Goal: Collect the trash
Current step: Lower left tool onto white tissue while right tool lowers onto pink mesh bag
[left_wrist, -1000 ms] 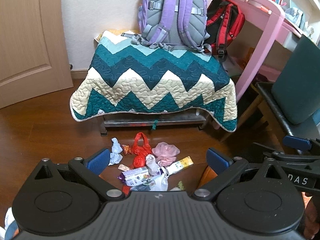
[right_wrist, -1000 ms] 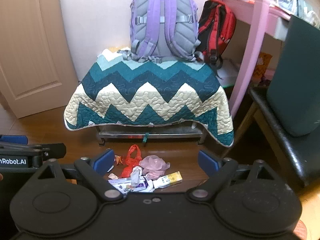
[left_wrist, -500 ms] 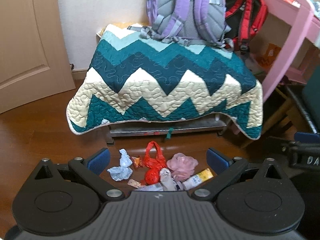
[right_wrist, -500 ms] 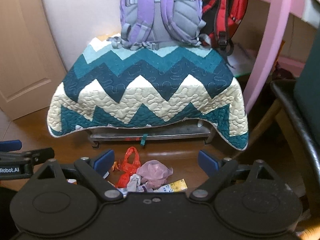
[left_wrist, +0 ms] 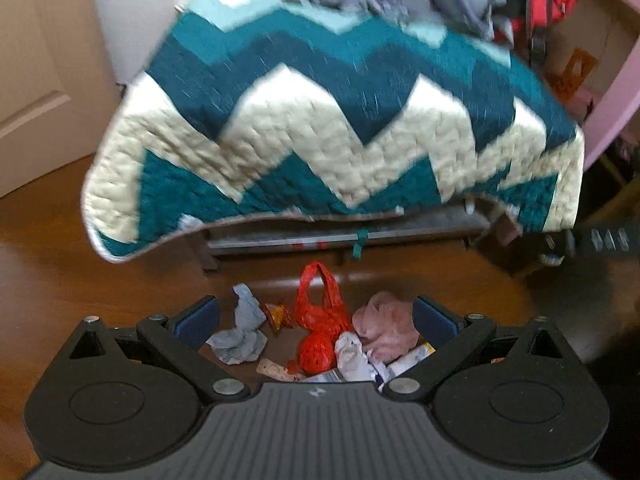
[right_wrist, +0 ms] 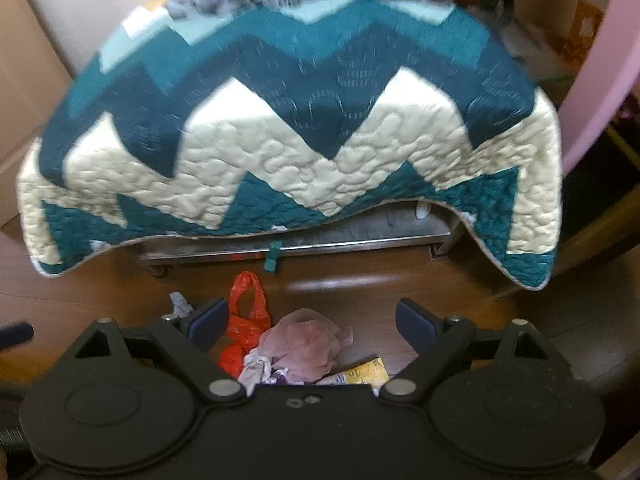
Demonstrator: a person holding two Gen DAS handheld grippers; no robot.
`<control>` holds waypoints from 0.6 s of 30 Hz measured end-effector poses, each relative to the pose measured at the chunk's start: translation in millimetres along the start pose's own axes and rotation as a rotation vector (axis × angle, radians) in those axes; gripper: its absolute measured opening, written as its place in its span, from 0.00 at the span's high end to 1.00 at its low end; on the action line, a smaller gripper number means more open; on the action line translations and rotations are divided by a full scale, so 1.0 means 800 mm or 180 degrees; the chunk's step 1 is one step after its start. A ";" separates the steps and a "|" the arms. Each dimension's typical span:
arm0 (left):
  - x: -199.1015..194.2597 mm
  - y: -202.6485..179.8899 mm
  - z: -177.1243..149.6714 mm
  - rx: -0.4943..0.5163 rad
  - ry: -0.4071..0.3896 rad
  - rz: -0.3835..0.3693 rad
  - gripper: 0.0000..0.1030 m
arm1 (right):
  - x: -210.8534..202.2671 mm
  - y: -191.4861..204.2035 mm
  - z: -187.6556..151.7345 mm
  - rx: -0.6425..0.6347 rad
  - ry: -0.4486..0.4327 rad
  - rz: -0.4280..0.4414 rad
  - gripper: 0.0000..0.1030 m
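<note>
L gripper (left_wrist: 316,318) & R gripper (right_wrist: 312,320) are both held wide open w/ nothing gripped, above a trash pile – red bag (left_wrist: 320,320), pink wad (left_wrist: 386,326), crumpled paper (left_wrist: 242,334) – seen on the wood floor (left_wrist: 60,272) just in front of a quilt-draped bench (left_wrist: 340,236).

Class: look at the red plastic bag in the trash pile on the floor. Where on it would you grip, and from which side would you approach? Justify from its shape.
Probably the handle loops at the far end of the red plastic bag: they stand clear of the pile as an open loop. Come from above with the open left gripper, closing across the thin loop; its knotted lower bulge is crowded by wrappers.
</note>
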State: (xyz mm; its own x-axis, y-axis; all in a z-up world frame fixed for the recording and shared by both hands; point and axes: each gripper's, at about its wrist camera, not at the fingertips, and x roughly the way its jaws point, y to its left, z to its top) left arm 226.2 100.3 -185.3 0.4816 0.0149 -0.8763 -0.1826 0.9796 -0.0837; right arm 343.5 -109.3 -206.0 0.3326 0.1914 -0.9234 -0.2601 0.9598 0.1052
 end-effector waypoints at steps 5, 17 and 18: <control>0.072 -0.027 -0.014 0.0121 0.0304 -0.0013 0.00 | 0.083 -0.016 -0.002 0.0127 0.0348 -0.0102 0.12; 0.228 -0.044 -0.063 0.0030 0.0960 -0.0063 0.01 | 0.244 -0.036 -0.032 0.0481 0.1069 -0.0131 0.12; 0.237 -0.044 -0.065 0.0001 0.1005 -0.0078 0.01 | 0.255 -0.037 -0.035 0.0508 0.1113 -0.0129 0.12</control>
State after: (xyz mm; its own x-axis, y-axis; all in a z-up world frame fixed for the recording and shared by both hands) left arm 279.2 58.2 -373.0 0.1959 -0.0717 -0.9780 -0.1740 0.9789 -0.1066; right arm 394.0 -104.3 -408.1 0.0034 0.0974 -0.9952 -0.0995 0.9903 0.0966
